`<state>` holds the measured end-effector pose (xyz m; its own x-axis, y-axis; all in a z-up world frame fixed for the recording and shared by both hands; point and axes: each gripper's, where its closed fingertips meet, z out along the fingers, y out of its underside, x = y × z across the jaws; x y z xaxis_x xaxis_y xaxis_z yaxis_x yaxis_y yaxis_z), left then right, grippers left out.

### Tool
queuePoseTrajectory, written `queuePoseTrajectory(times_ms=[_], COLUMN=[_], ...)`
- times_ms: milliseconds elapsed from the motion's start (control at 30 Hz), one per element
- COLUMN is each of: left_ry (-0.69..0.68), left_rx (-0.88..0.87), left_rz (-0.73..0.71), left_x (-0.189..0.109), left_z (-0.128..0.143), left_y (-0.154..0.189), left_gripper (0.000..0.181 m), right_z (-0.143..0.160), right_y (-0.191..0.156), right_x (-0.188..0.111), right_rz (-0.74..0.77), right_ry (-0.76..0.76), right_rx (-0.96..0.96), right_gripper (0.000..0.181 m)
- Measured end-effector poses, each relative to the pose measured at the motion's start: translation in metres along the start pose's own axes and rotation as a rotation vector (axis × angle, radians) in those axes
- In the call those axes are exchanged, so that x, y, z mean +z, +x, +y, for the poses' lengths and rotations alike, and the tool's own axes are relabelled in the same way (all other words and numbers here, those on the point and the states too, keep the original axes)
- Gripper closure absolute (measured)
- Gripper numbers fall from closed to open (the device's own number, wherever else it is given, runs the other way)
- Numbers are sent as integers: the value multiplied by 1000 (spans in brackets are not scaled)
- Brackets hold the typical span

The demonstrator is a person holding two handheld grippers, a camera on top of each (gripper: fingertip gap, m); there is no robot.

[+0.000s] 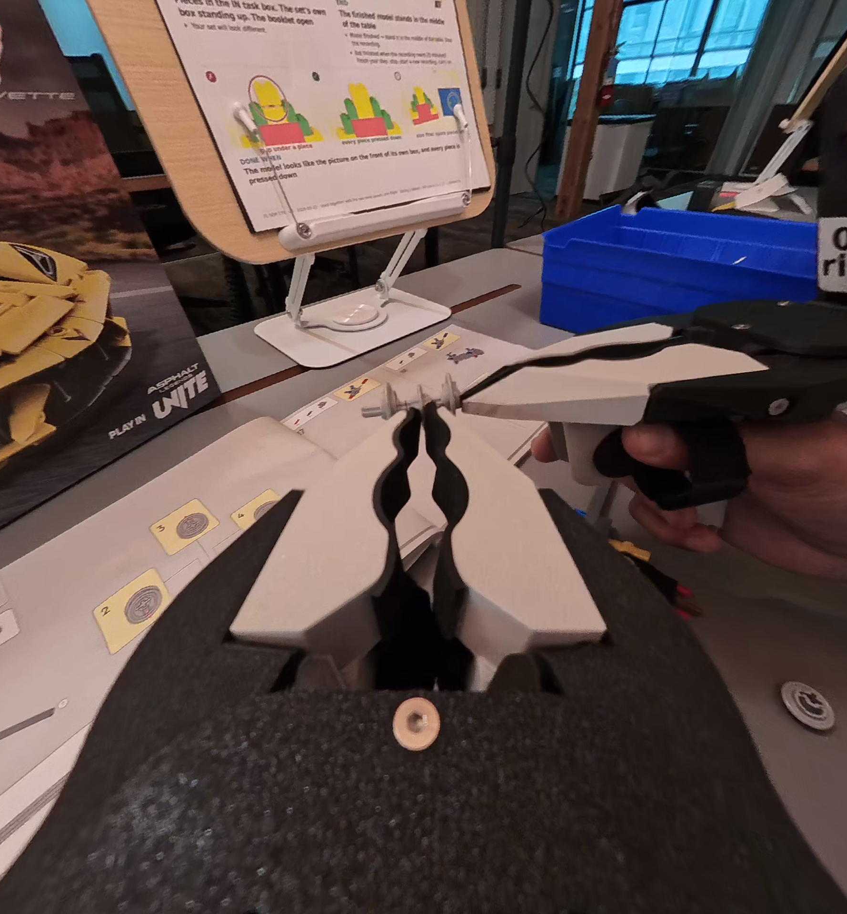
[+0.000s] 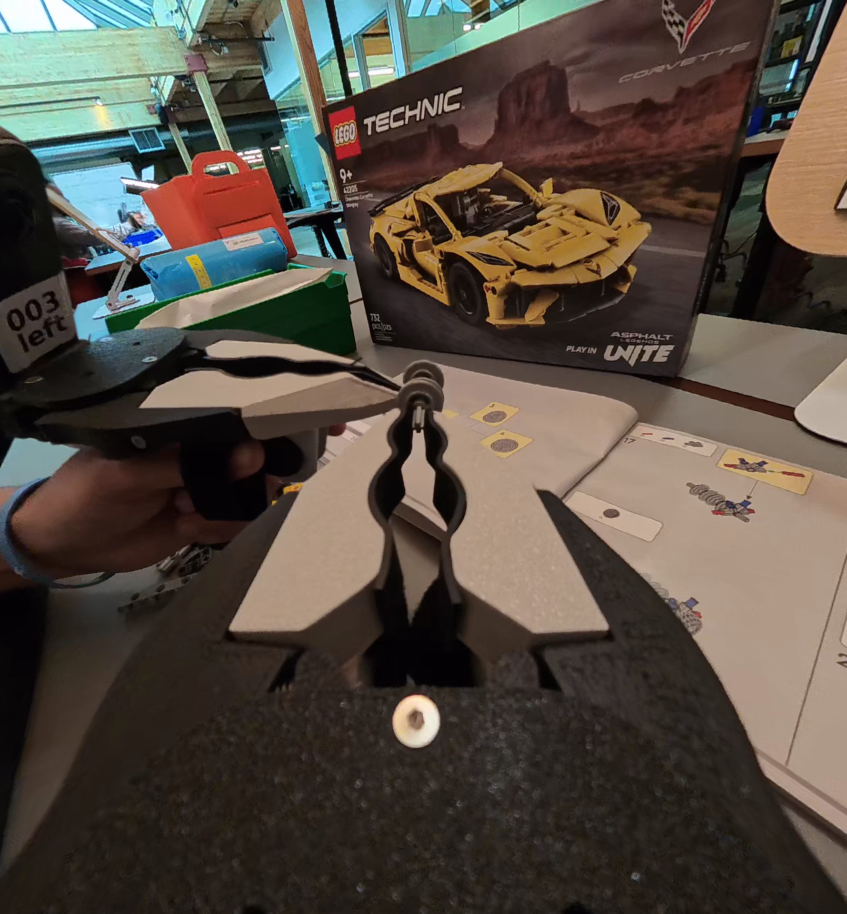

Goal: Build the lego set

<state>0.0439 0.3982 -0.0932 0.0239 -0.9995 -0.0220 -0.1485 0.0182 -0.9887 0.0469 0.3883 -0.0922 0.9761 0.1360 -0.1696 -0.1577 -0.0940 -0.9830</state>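
Observation:
A grey axle (image 1: pixel 377 410) with three grey discs on it is held in the air over the open instruction booklet (image 1: pixel 189 524). My left gripper (image 1: pixel 422 410) is shut on the axle between two discs. My right gripper (image 1: pixel 462 401) comes in from the right, shut on the axle's right end. In the right wrist view the axle (image 2: pixel 417 418) points end-on at the camera between my right gripper's tips (image 2: pixel 419 423), with the discs (image 2: pixel 422 390) behind. My left gripper (image 2: pixel 394 388) reaches in from the left, at right angles to the axle.
The set's box (image 1: pixel 40 297) stands at the back left, also in the right wrist view (image 2: pixel 535 222). A document stand (image 1: pixel 342 316) and blue bin (image 1: pixel 658 267) sit behind. A loose grey disc (image 1: pixel 807 712), small parts (image 1: pixel 658 583) and a green bin (image 2: pixel 287 316) are nearby.

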Motion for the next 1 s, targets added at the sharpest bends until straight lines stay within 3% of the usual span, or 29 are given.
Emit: queuePoseTrajectory(times_ms=[767, 1000], left_ry=[-48, 35], left_rx=[-16, 74], left_rz=[-75, 38], left_x=[3, -1], left_z=[7, -6], left_y=[-7, 2], left_gripper=[181, 171], right_z=[6, -2], right_y=[1, 16], right_x=[3, -6], right_rz=[22, -11], right_ry=[-40, 55], right_rx=[-25, 235], right_gripper=[178, 178])
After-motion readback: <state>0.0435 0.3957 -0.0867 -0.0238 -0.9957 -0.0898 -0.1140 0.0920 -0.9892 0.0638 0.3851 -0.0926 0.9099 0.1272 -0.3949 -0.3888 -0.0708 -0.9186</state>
